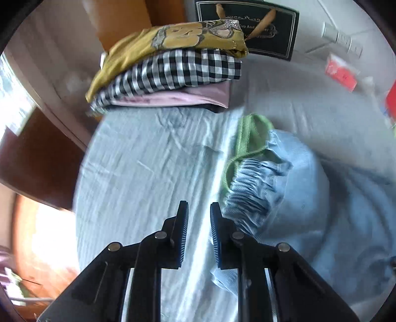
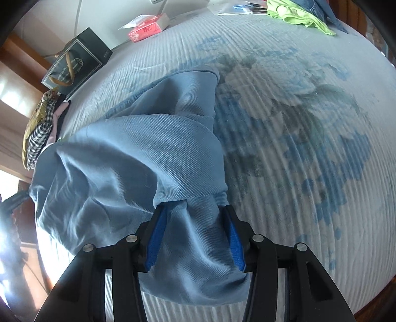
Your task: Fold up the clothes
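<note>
A light blue garment [image 2: 138, 158] with a green-trimmed elastic waistband [image 1: 250, 173] lies bunched on the bed. My right gripper [image 2: 194, 210] has its jaws partly apart with a thick fold of this blue cloth bunched between the blue pads. My left gripper [image 1: 199, 210] is open a little and empty, just left of the waistband, over the bedsheet [image 1: 148, 173]. A stack of folded clothes [image 1: 170, 67], mustard on top, then black-and-white check, then pink, sits at the bed's far edge.
A black gift bag [image 1: 269, 29] stands behind the stack. A red box [image 1: 342, 71] and a white bottle [image 1: 341, 39] lie to the right. A lime green garment [image 2: 299, 14] lies at the far side. Wooden furniture [image 1: 37, 158] borders the bed on the left.
</note>
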Motion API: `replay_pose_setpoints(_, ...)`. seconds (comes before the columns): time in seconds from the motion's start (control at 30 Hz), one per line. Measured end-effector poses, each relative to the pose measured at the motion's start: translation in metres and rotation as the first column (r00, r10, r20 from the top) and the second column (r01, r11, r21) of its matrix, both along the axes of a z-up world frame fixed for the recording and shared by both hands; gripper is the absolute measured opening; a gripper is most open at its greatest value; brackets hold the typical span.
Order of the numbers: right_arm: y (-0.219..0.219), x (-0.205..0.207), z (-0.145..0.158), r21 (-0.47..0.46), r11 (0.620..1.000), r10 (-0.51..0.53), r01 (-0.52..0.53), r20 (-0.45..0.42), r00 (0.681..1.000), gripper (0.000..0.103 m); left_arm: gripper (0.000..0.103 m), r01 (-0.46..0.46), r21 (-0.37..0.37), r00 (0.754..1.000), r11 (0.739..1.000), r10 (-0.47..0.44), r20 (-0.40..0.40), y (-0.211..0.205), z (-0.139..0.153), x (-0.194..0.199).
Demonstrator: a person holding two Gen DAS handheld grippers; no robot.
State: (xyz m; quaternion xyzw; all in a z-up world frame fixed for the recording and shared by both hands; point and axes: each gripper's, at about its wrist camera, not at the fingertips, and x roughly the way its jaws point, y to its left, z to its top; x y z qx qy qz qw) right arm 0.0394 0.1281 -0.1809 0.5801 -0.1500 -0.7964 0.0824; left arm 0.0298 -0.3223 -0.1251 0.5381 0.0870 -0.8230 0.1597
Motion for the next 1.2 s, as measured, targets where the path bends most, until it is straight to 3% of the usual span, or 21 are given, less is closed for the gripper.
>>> replay_pose_setpoints(0.1, 0.001, 0.0, 0.0, -0.024, 0.999, 0.025, -0.025, -0.004, 1.0, 0.056, 0.019, 0.027, 0.119, 0.998, 0.993, -0.021, -0.056, 0.011, 0.011, 0.007)
replay_pose_setpoints(0.23, 0.004, 0.001, 0.016, -0.009, 0.998, 0.065, -0.066, -0.059, 0.996, 0.056, 0.057, 0.119, 0.112, 0.989, 0.987, -0.108, -0.098, 0.06, 0.021, 0.01)
replay_pose_setpoints(0.3, 0.005, 0.001, 0.029, 0.008, 0.994, 0.11, -0.11, -0.109, 0.988, 0.054, 0.059, 0.158, 0.12, 0.983, 0.98, -0.145, -0.11, 0.086, 0.021, 0.013)
replay_pose_setpoints(0.37, 0.005, -0.003, 0.038, 0.017, 0.988, 0.153, -0.152, -0.14, 0.978, 0.04, 0.059, 0.163, 0.117, 0.984, 0.98, -0.153, -0.088, 0.11, 0.015, 0.013)
replay_pose_setpoints(0.4, 0.004, -0.007, 0.041, 0.018, 0.985, 0.173, -0.172, -0.149, 0.974, 0.024, 0.059, 0.158, 0.114, 0.986, 0.981, -0.15, -0.079, 0.12, 0.012, 0.012)
replay_pose_setpoints(0.43, 0.004, -0.011, 0.044, 0.019, 0.981, 0.194, -0.193, -0.159, 0.968, 0.017, 0.059, 0.155, 0.111, 0.987, 0.982, -0.148, -0.068, 0.128, 0.006, 0.013)
replay_pose_setpoints(0.63, -0.011, -0.045, 0.036, -0.012, 0.942, 0.331, -0.337, -0.16, 0.93, 0.017, 0.059, 0.107, 0.037, 0.993, 0.994, -0.109, 0.044, 0.157, -0.032, 0.019)
replay_pose_setpoints(0.7, -0.014, -0.058, 0.023, 0.027, 0.941, 0.339, -0.338, -0.113, 0.934, 0.017, 0.059, 0.095, 0.043, 0.994, 0.995, -0.097, 0.044, 0.157, -0.037, 0.021)
replay_pose_setpoints(0.8, -0.005, -0.071, 0.004, -0.008, 0.953, 0.302, -0.303, -0.057, 0.952, 0.017, 0.061, 0.069, 0.072, 0.997, 0.995, -0.071, 0.029, 0.152, -0.044, 0.025)
replay_pose_setpoints(0.9, 0.0, -0.075, 0.002, -0.055, 0.956, 0.285, -0.287, -0.031, 0.958, 0.017, 0.073, 0.059, 0.113, 0.998, 0.992, -0.059, 0.004, 0.146, -0.05, 0.023)
replay_pose_setpoints(0.93, 0.0, -0.075, 0.001, -0.06, 0.957, 0.282, -0.283, -0.026, 0.959, 0.017, 0.082, 0.064, 0.126, 0.998, 0.99, -0.065, 0.003, 0.147, -0.051, 0.02)
replay_pose_setpoints(1.07, -0.001, -0.078, 0.001, -0.065, 0.952, 0.299, -0.299, -0.012, 0.954, 0.017, 0.103, 0.075, 0.111, 0.997, 0.991, -0.077, 0.019, 0.159, -0.056, 0.013)
replay_pose_setpoints(1.2, -0.003, -0.08, 0.001, -0.067, 0.944, 0.325, -0.324, -0.002, 0.946, 0.02, 0.103, 0.044, 0.078, 0.998, 0.996, -0.046, 0.033, 0.168, -0.058, 0.011)
